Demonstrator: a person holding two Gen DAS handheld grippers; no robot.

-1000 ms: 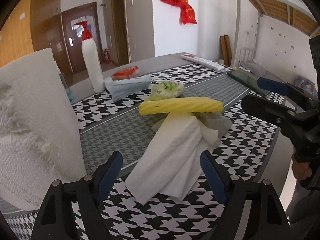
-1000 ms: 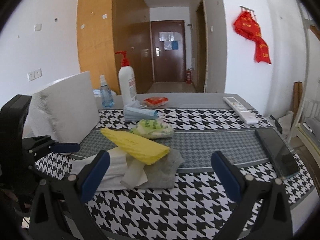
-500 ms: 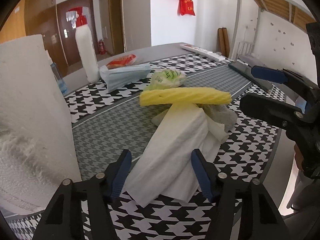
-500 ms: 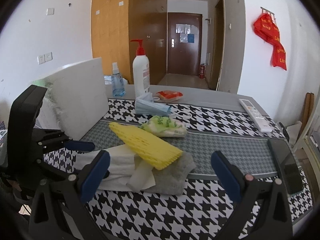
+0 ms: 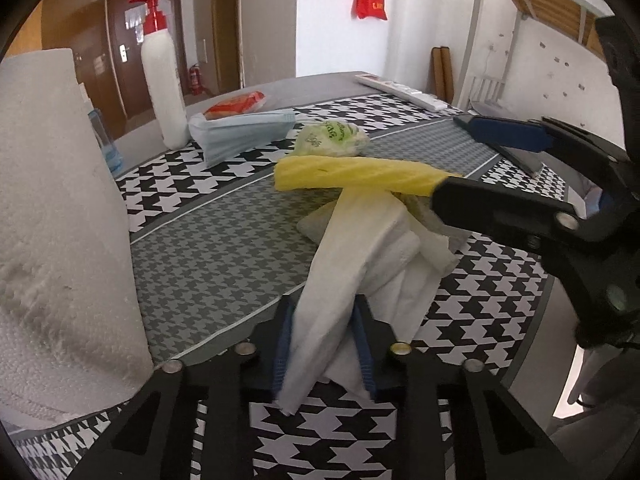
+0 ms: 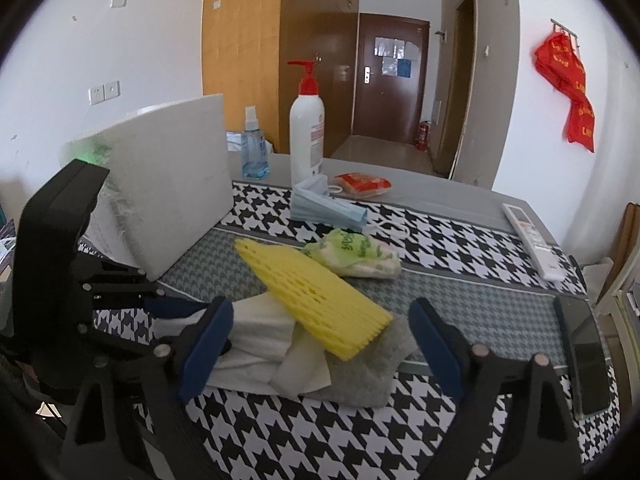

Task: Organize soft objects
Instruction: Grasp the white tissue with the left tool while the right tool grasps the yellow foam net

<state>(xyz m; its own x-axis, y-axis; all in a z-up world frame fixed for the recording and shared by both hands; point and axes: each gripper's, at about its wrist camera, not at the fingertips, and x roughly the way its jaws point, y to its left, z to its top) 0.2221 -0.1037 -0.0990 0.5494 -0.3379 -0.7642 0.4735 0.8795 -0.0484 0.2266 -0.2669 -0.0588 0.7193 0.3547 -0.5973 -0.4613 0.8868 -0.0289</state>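
Observation:
A pile of soft things lies on the houndstooth cloth: a yellow foam net (image 5: 360,176) (image 6: 312,300) on top, folded white tissue (image 5: 360,248) (image 6: 260,332) under it, and a grey cloth (image 6: 368,372) beneath. My left gripper (image 5: 324,350) (image 6: 176,320) is closing, and its blue pads press the near end of the white tissue from both sides. My right gripper (image 6: 320,344) (image 5: 448,160) is open and closing slowly. It straddles the foam net and grey cloth without touching them.
A tall paper towel roll (image 5: 52,220) (image 6: 172,184) stands close on the left. Behind the pile are a green-printed packet (image 6: 356,254), blue face masks (image 6: 324,208), a red packet (image 6: 362,184), a pump bottle (image 6: 306,136) and a spray bottle (image 6: 254,152). A remote (image 6: 532,240) and a dark phone (image 6: 584,352) lie at the right.
The left gripper's jaws have come together from wide apart onto the white tissue. The right gripper has drawn nearer to the pile and its jaws have narrowed a little.

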